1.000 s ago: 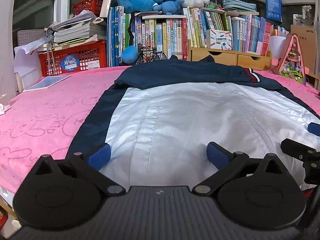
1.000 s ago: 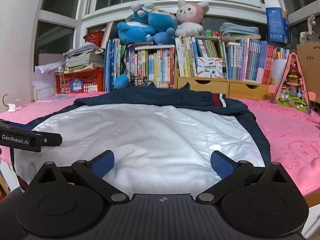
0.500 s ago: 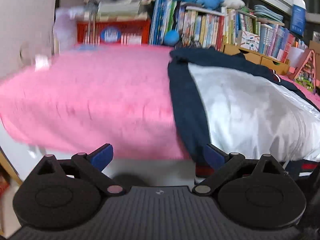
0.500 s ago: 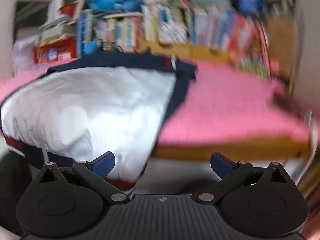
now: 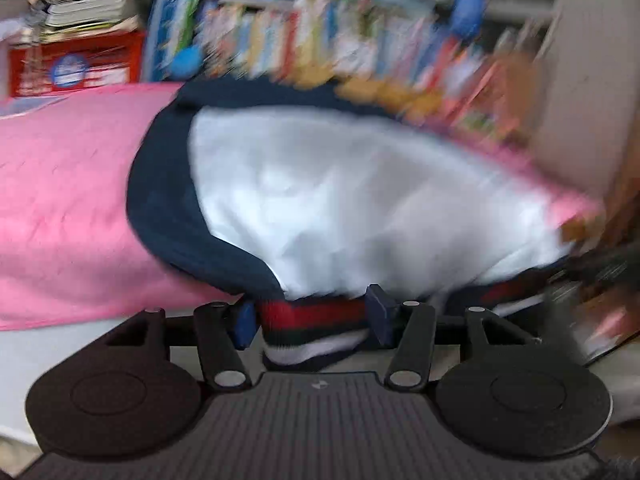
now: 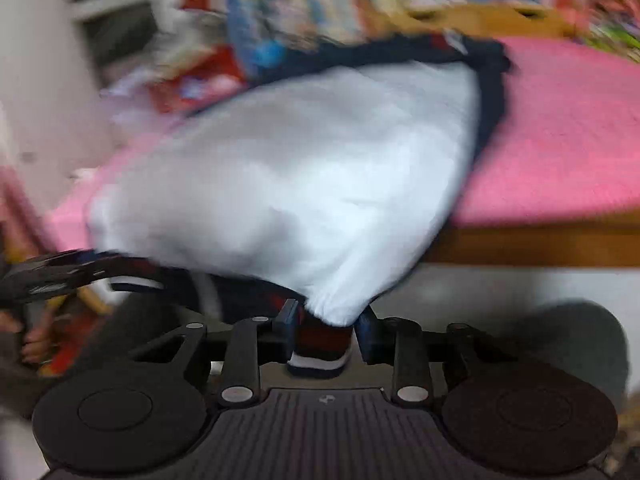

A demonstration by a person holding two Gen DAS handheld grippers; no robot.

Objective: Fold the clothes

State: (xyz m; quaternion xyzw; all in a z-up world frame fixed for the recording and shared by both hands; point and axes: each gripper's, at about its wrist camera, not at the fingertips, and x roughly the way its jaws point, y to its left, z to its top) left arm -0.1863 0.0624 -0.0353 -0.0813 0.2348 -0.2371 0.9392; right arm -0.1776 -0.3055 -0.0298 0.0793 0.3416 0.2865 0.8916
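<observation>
Now both grippers, left gripper (image 5: 310, 318) and right gripper (image 6: 326, 326), are closing on the jacket (image 5: 360, 200) hem at the bed (image 5: 60, 184) edge.

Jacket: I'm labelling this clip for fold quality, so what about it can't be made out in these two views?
- Jacket sleeves and collar: both wrist views, smeared by motion blur.
- Hem below the stripes: left wrist view, hidden behind the left gripper, whose jaws are closing on it.
- Right hem corner: right wrist view, tucked between the closing right gripper fingers.
- Front or back: cannot tell.
</observation>
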